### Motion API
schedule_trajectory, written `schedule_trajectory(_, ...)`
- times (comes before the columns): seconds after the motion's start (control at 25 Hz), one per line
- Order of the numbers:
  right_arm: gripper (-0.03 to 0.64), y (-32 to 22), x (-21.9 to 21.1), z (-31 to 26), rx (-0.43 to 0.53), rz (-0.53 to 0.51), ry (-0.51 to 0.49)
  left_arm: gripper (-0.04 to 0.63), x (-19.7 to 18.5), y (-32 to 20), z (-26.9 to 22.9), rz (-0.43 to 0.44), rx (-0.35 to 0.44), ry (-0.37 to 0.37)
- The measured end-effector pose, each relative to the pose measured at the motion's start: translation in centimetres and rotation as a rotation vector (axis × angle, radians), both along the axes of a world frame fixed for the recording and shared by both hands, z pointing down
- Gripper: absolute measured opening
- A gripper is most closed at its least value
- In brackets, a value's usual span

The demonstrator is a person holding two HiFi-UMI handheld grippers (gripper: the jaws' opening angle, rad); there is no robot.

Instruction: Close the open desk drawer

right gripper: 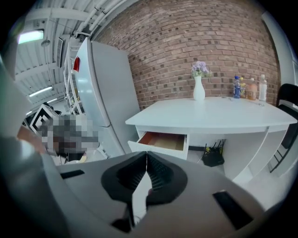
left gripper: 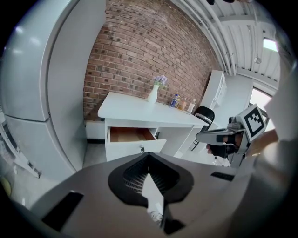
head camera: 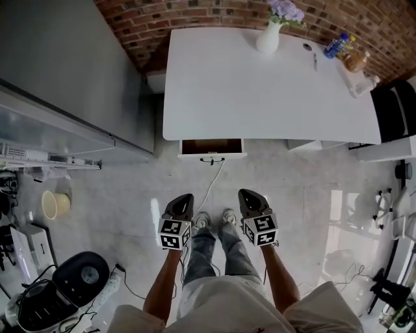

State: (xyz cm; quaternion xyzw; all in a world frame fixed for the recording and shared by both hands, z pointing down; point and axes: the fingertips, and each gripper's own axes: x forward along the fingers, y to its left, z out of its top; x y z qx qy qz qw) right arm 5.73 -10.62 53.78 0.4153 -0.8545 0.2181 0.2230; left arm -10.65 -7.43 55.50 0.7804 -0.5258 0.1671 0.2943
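Holding nothing, the left gripper [head camera: 184,198] and right gripper [head camera: 247,194] keep their ribbed black jaws fully closed at lower centre. Above them, the drawer [head camera: 212,147], a shallow wood-lined box with a white front, juts open from the smooth white desk [head camera: 260,91] against a rough red brick wall [head camera: 195,16].

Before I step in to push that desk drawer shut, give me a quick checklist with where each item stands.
1. The drawer is pulled out of the desk: ok, it needs closing.
2. The left gripper has its jaws shut with nothing between them: ok.
3. The right gripper has its jaws shut with nothing between them: ok.
4. Both grippers near the drawer front: not ok, both are far short.
5. Floor ahead free: not ok, a white cable runs from the drawer front toward the shoes.
6. Nothing poking above the drawer's rim: ok.
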Motion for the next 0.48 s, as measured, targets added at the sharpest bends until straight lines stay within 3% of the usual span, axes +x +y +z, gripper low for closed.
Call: schedule_trajectory(0.48,0.018,4.6,-1.3,12.9,-0.125,-0.064,0.053,0.012,-0.1,4.3,12.7,0.017,-0.132,0.025)
